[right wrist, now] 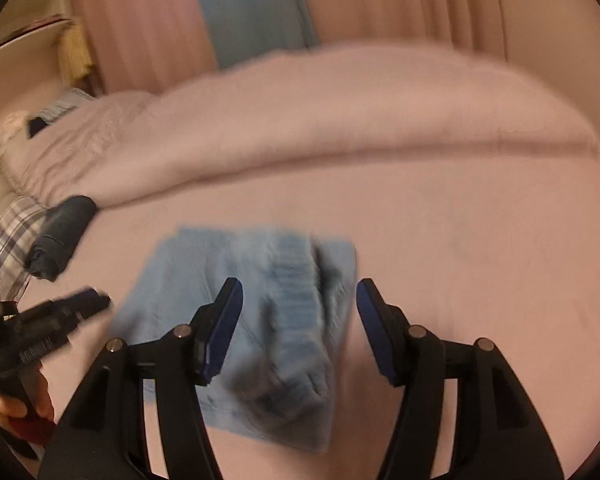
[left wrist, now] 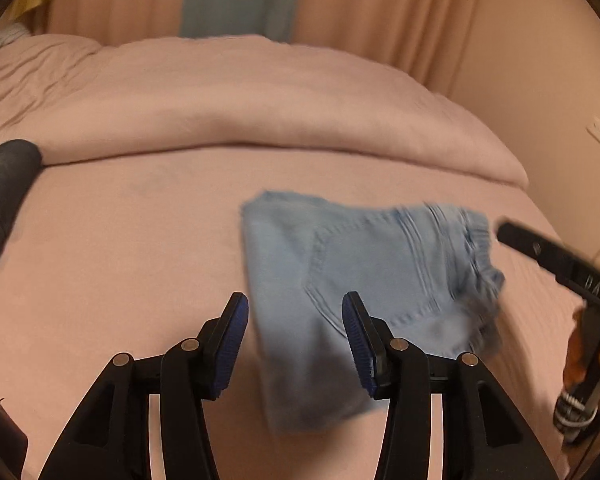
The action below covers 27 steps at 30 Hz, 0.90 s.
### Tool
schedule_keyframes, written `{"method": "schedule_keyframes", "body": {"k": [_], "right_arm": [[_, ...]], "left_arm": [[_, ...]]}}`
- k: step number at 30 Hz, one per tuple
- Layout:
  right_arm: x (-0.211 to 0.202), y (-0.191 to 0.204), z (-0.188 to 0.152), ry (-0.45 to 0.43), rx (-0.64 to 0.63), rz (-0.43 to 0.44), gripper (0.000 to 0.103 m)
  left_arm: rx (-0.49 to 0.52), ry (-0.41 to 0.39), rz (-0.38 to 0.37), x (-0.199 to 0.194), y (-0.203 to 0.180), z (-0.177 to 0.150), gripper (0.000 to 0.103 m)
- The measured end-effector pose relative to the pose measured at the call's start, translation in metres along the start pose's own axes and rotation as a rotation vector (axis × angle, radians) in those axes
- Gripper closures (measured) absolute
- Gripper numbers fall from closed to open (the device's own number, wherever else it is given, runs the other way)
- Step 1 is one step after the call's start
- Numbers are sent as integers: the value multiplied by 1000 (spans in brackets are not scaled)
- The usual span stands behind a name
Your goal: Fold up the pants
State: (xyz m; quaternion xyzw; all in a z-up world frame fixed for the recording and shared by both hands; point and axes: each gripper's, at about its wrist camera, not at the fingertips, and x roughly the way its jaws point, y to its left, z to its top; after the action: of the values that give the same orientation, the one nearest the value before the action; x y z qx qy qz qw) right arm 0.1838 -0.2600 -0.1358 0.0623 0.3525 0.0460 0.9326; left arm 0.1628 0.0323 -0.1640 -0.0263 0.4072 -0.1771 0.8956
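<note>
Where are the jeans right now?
The folded light-blue jeans lie flat on the pink sheet, in front of the open left gripper and right gripper, with the rolled duvet beyond them.

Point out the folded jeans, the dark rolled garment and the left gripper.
folded jeans (left wrist: pixel 364 280), left wrist view, on the back pocket panel.
dark rolled garment (right wrist: pixel 62 236), right wrist view, on the middle of the roll.
left gripper (left wrist: pixel 296 344), left wrist view, midway between its open blue-padded fingertips.
</note>
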Motion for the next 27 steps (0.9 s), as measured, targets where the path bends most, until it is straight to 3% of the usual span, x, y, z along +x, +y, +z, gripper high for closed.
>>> {"method": "schedule_keyframes", "body": {"k": [2, 3, 4, 7, 10, 13, 16, 18, 20, 24, 27], "right_arm": [[4, 17, 5, 27, -60, 58, 49], [11, 21, 4, 62, -76, 67, 60], [26, 24, -1, 121, -84, 51, 64], [58, 15, -18, 225, -59, -8, 63], [50, 15, -18, 215, -82, 12, 55], [37, 21, -7, 226, -77, 23, 54], [9, 23, 0, 195, -53, 48, 41], [-10, 30, 0, 186, -52, 32, 31], [-33, 35, 6, 184, -52, 47, 25], [-68, 49, 15, 176, -76, 45, 12], [-96, 57, 24, 158, -91, 50, 8]], "left_arm": [[8, 60, -14, 16, -7, -7, 55], [22, 101, 17, 28, -10, -14, 55], [27, 134, 33, 37, -11, -20, 55], [25, 128, 48, 45, -16, -21, 55], [2, 144, 46, 38, -14, -16, 55], [-8, 114, 70, 16, -17, -11, 55], [-4, 90, 105, -7, -22, -2, 54], [18, 87, 136, -24, -30, 6, 48], [52, 81, 144, -45, -41, 14, 28], [46, 19, 145, -80, -52, 32, 23], [3, 5, 132, -101, -57, 43, 13]]}}
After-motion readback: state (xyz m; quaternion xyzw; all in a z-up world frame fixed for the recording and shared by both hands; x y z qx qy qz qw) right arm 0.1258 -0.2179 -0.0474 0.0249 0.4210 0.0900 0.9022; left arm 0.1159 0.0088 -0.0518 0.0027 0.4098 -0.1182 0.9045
